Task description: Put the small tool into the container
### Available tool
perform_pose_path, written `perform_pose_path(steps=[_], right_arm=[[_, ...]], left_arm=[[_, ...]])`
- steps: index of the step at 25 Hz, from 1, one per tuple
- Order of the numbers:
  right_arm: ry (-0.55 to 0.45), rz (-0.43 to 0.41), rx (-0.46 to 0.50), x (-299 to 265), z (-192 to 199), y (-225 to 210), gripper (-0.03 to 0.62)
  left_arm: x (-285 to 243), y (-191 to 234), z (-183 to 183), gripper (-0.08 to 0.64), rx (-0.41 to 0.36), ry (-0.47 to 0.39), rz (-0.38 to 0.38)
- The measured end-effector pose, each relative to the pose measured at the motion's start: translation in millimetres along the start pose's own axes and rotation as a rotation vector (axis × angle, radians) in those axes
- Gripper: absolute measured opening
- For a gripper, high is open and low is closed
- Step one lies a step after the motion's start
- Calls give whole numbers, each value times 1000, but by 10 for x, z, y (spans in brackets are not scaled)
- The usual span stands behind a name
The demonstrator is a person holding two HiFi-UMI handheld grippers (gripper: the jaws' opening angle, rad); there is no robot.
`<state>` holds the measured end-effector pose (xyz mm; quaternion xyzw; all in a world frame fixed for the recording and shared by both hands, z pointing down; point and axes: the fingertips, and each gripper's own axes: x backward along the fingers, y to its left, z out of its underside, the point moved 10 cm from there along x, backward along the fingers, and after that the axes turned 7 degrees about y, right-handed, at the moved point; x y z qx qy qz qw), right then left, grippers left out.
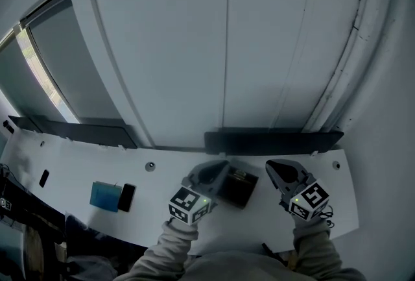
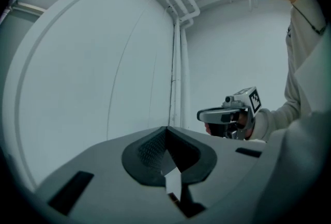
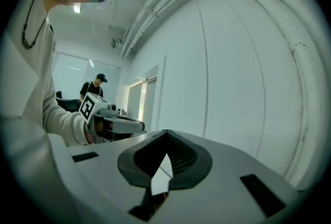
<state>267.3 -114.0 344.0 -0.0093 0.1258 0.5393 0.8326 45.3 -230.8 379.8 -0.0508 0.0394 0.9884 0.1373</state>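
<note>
hovering above a white bench (image 1: pixel 78 172) in the head view: the left hand-held gripper (image 1: pixel 219 167) and the right hand-held gripper (image 1: pixel 271 164), each on a grey-sleeved arm, both pointing toward 12 o'clock. flat on the bench between them, a dark square container (image 1: pixel 238 187), overlapped at its 9 o'clock edge by the left jaws and standing apart from the right jaws at its 3 o'clock. too dark inside it to read any contents. cannot pick out the small tool in any view.

pressed together at the tips in the left gripper view, the left hand-held gripper (image 2: pixel 166 130), nothing pinched, only wall ahead and the other gripper off at 3 o'clock. likewise tip to tip and empty in the right gripper view, the right hand-held gripper (image 3: pixel 165 133).

well out at 9 o'clock of the container, a teal flat box (image 1: pixel 105 196) with a black phone (image 1: pixel 126 197) just beside it. along the bench's 12 o'clock edge, a long black strip (image 1: pixel 272 141). far back in the right gripper view, a standing person (image 3: pixel 92 89).
</note>
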Motion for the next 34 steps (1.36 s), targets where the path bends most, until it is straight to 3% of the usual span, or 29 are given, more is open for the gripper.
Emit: perform_pose_path(steps=[7, 12, 24, 34], right_arm=[[8, -16, 2, -3, 48, -11, 18], [20, -20, 14, 17, 97, -19, 18], [65, -39, 3, 19, 181, -70, 18], [58, -25, -4, 30, 158, -205, 18]], left_arm=[[5, -41, 117, 0, -5, 14, 6], [67, 6, 243, 0, 16, 27, -32], [29, -46, 248, 0, -5, 32, 16], [46, 47, 284, 0, -9, 52, 2]])
